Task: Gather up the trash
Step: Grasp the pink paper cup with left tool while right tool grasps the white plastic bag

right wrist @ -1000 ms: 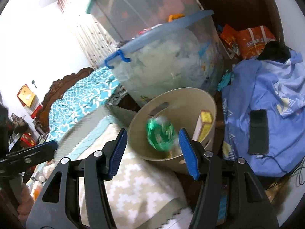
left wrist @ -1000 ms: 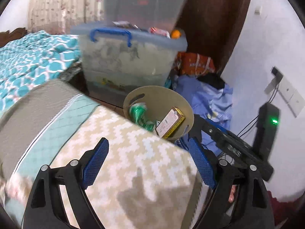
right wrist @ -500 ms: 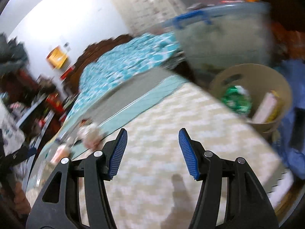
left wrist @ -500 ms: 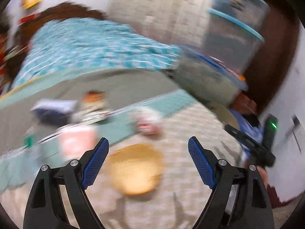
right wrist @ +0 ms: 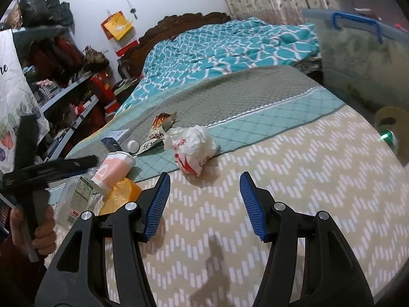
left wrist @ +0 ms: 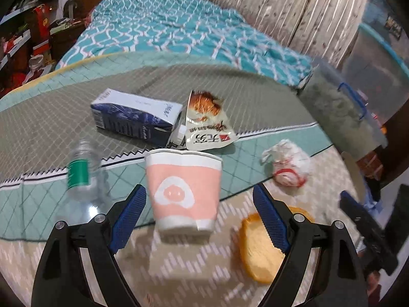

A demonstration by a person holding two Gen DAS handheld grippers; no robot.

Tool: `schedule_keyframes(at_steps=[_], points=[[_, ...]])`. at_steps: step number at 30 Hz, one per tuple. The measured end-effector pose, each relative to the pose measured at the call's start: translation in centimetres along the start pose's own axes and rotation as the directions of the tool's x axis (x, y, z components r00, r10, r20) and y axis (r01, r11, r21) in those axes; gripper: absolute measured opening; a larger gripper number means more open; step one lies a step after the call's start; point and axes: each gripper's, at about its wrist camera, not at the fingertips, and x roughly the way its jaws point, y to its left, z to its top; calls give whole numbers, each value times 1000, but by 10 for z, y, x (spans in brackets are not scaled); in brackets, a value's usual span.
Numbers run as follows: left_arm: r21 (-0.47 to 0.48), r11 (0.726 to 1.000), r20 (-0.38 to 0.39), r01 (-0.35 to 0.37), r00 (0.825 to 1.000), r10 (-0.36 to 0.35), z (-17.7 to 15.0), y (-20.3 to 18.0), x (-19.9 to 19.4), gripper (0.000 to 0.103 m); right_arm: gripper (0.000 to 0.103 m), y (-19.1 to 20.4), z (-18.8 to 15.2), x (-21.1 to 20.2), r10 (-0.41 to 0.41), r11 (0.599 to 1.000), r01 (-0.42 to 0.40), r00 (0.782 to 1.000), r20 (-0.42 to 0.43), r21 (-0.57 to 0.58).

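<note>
Trash lies on the bed cover. A pink and white paper cup (left wrist: 184,192) stands just ahead of my open, empty left gripper (left wrist: 199,217), between its blue pads. Beside it are a clear bottle with a green label (left wrist: 81,176), an orange piece (left wrist: 260,245), a dark blue carton (left wrist: 138,120), a snack wrapper (left wrist: 207,122) and a crumpled white bag (left wrist: 288,166). My right gripper (right wrist: 204,204) is open and empty, a little short of the white bag (right wrist: 194,148). The beige bin (right wrist: 393,128) sits at the right edge, holding a green wrapper (right wrist: 388,138).
A teal patterned quilt (left wrist: 179,30) covers the far bed. Stacked clear storage boxes (right wrist: 363,58) stand at the right, behind the bin. Cluttered shelves (right wrist: 64,84) line the left wall. The left gripper also shows in the right wrist view (right wrist: 89,165).
Both grippers have swung left, away from the bin, toward the trash on the bed. The green wrapper that was between the right gripper's fingers now lies in the bin.
</note>
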Motion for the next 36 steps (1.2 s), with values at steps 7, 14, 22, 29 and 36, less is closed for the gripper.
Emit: schedule_keyframes(at_steps=[7,14,22,29,36], points=[[102,988,-13,-120,992,122,-3,-15,27,82,69,4,20,29,6,999,-7,999,-34,-31],[120,979,-18,-162,986,165,-6,-7,25,81,75,4,38,77,22,999,-25,992,-122,-23],[201,952,-20,-231,971,239,-11,-14,33,64,42,7,30,111,25,999,-33,977,-213,-33],[77,991,65,-107,993,103,-6,-2,-7,54,39,4,26,50,-10,999,7,999,-44,-52],[132,963,81,233,966,-245,-19,-44,-52,54,39,-25,-11,-15,-98,995,98,994,38,-12]])
